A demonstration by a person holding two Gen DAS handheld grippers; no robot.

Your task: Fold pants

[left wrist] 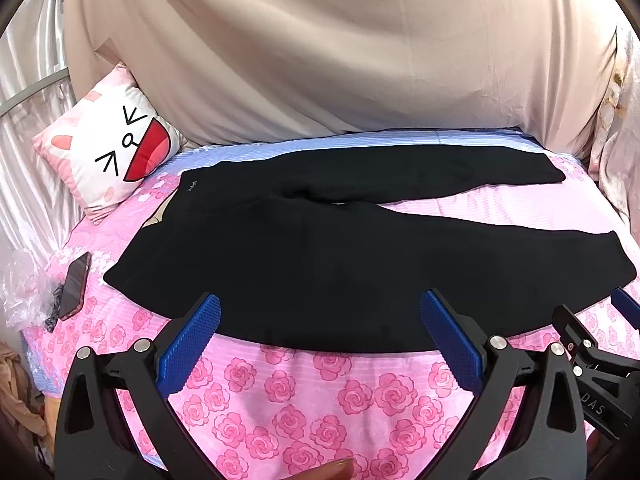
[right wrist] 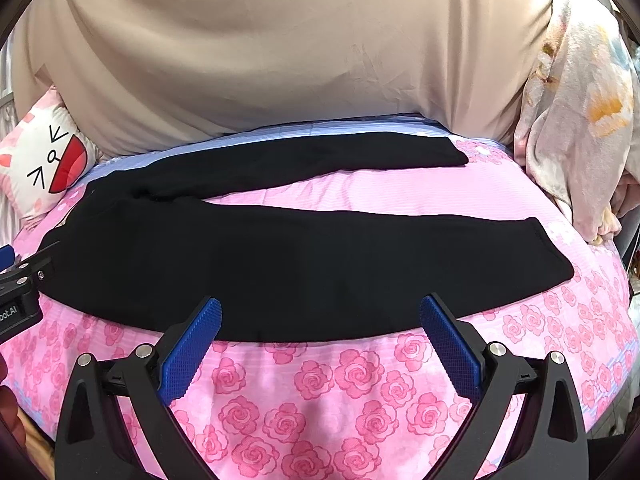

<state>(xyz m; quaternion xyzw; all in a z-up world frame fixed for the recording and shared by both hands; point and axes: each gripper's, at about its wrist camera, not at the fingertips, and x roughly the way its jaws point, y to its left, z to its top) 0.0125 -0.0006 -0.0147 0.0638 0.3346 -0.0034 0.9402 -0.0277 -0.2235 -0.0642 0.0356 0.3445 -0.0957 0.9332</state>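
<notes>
Hovering with fingers spread and empty, the left gripper (left wrist: 320, 332) and right gripper (right wrist: 320, 336) face the black pants (left wrist: 320, 264) lying flat on the rose-print bedsheet (left wrist: 288, 400), legs splayed apart, so a shallow pinch could snag the sheet too.

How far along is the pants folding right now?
Done: the black pants lie spread flat on the rose-print bedsheet, legs apart. In hand: nothing; the left hand-held gripper and right hand-held gripper are both open at the near edge. Left: every fold, starting with bringing one leg over the other.
</notes>
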